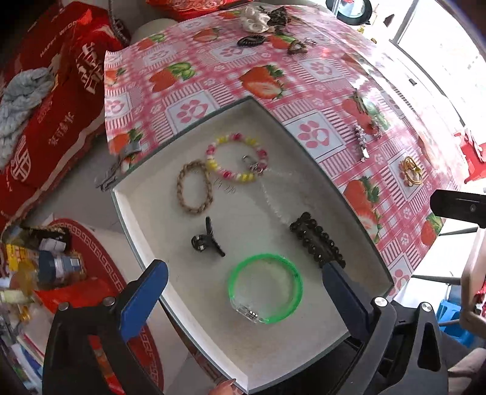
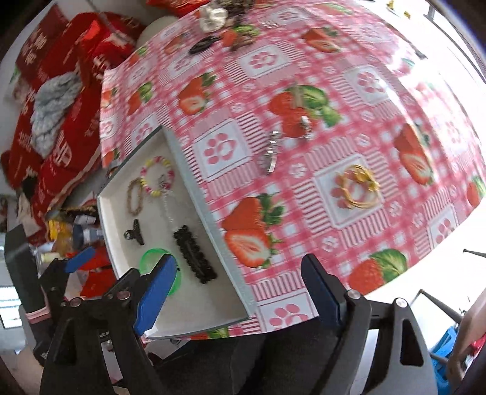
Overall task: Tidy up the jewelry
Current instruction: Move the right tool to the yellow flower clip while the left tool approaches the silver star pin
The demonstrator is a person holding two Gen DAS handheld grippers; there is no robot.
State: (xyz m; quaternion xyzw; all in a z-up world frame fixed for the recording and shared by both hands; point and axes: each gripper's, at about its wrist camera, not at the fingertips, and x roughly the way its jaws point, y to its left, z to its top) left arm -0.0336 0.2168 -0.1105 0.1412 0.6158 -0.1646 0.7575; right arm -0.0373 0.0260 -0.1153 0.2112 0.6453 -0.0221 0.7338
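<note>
A white tray (image 1: pixel 145 194) sits at the table's near left corner. It holds a green bangle (image 1: pixel 265 288), a black beaded clip (image 1: pixel 317 240), a black claw clip (image 1: pixel 206 240), a braided tan bracelet (image 1: pixel 194 187), a pink-yellow beaded bracelet (image 1: pixel 237 158) and a clear bead chain (image 1: pixel 273 197). My left gripper (image 1: pixel 243 282) is open and empty above the tray's near end, around the bangle. My right gripper (image 2: pixel 240 273) is open and empty over the tray's right wall (image 2: pixel 212 218). A gold bracelet (image 2: pixel 358 187) and a silver hair clip (image 2: pixel 270 152) lie on the tablecloth ahead of it.
The strawberry tablecloth (image 1: pixel 273 76) also carries a white scrunchie (image 1: pixel 253 18), a black hair tie (image 1: pixel 250 41) and small clips (image 1: pixel 363 142). Red boxes (image 1: pixel 60 91) and floor clutter (image 1: pixel 45 258) lie left of the table.
</note>
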